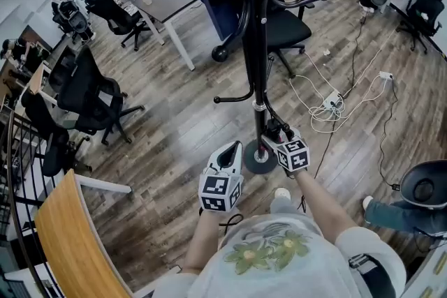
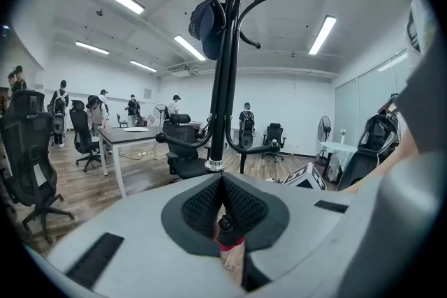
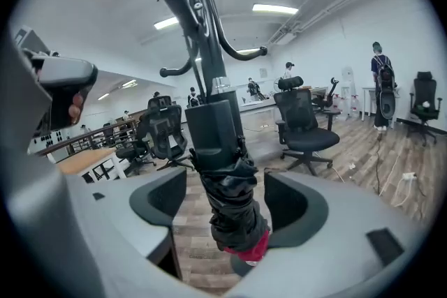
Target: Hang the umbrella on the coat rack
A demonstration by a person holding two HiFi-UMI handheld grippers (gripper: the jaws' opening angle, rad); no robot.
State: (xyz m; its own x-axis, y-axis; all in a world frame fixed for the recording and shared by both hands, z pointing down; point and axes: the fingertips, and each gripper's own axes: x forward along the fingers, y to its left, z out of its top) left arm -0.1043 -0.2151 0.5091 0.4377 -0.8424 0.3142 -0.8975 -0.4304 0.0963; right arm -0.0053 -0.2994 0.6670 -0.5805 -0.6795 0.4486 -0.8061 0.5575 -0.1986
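Umbrella (image 3: 230, 220) is found alongside the coat rack (image 1: 260, 45) pole, long axis following it, between the released jaws of the right gripper (image 3: 225, 195) (pads not touching); left gripper (image 2: 222, 202) is clenched, farther off.

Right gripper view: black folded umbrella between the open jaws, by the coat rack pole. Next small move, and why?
Probably draw the right gripper straight back, off the black folded fabric umbrella with a red end. Its jaws stand wide, pads clear of the fabric, and the umbrella hangs upright by the black metal coat rack pole. What holds it up isn't visible, so go slowly.
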